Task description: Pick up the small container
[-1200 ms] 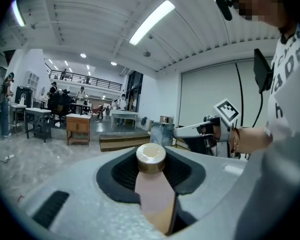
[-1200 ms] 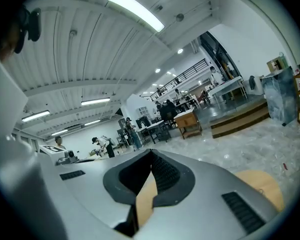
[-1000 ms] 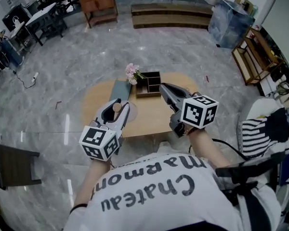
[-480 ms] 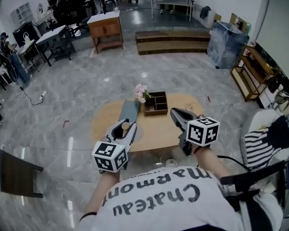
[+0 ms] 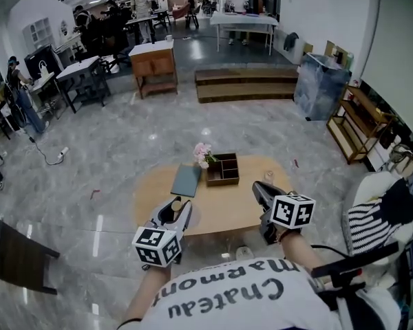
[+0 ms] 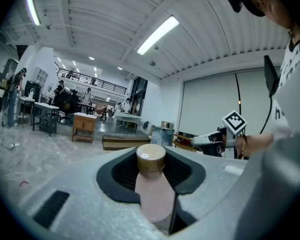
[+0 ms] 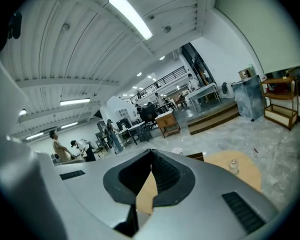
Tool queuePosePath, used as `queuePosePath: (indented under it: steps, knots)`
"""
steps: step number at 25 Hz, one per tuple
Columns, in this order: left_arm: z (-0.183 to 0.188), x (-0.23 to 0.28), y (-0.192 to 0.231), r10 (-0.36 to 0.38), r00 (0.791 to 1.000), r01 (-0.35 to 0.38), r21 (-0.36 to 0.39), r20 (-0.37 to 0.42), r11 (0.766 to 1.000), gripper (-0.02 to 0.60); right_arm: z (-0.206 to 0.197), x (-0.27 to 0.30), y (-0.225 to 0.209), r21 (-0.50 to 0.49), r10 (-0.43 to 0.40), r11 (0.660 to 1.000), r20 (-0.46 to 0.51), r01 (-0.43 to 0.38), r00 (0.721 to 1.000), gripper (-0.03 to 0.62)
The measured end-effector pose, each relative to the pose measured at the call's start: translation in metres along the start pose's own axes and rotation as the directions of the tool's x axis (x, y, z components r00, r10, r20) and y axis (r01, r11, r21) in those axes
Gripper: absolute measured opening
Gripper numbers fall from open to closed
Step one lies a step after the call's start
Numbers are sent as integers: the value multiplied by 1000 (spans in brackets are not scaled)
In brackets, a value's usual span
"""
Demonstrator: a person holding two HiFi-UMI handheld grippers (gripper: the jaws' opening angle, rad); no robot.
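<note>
My left gripper [image 5: 178, 209] is shut on a small pink bottle with a tan cap [image 5: 177, 203]. It holds the bottle above the near left edge of the low wooden table [image 5: 224, 208]. In the left gripper view the bottle [image 6: 153, 196] stands upright between the two jaws of the left gripper [image 6: 151, 160], its cap poking above them. My right gripper [image 5: 259, 189] hovers over the table's near right edge. In its own view the right gripper [image 7: 150, 158] has its jaws together at the tips with nothing between them. A small clear glass container [image 5: 268, 177] stands on the table's right side, also seen as the glass container [image 7: 233, 165].
On the table's far side are a dark wooden compartment box [image 5: 222, 169], pink flowers [image 5: 203, 151] and a grey-blue book [image 5: 186, 180]. A striped cushion [image 5: 366, 220] lies at the right, a dark chair [image 5: 17, 253] at the left, wooden steps [image 5: 251, 82] beyond. People work at desks far back.
Both grippers have drawn back towards the table's near edge, the left still holding the bottle. The head view now takes in more of the room, and the table looks smaller.
</note>
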State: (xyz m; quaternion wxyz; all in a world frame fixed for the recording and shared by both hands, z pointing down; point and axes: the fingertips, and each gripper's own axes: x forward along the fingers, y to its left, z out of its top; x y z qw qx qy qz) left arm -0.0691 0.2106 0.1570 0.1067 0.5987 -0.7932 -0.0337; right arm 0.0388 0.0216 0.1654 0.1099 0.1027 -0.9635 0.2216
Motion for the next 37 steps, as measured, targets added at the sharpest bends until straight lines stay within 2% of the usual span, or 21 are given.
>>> queuePosePath:
  steps: [3, 6, 9, 15, 37]
  knots:
    - [-3, -1, -1, -2, 1000, 2, 4, -7, 1000, 132, -9, -4, 2, -102, -23, 995, -49, 17, 999, 14]
    - [-2, 0, -7, -13, 1000, 13, 2, -5, 1000, 132, -9, -8, 6, -150, -20, 989, -50, 12, 999, 14]
    - [-6, 7, -10, -24, 1000, 24, -3, -15, 1000, 132, -10, -8, 0, -145, -15, 989, -42, 9, 999, 14]
    - [-12, 6, -13, -32, 999, 32, -17, -17, 999, 132, -28, -9, -4, -149, -34, 989, -84, 21, 996, 14]
    - [9, 8, 0, -19, 1000, 19, -7, -8, 1000, 132, -15, 7, -1, -133, -19, 991, -90, 7, 996, 14]
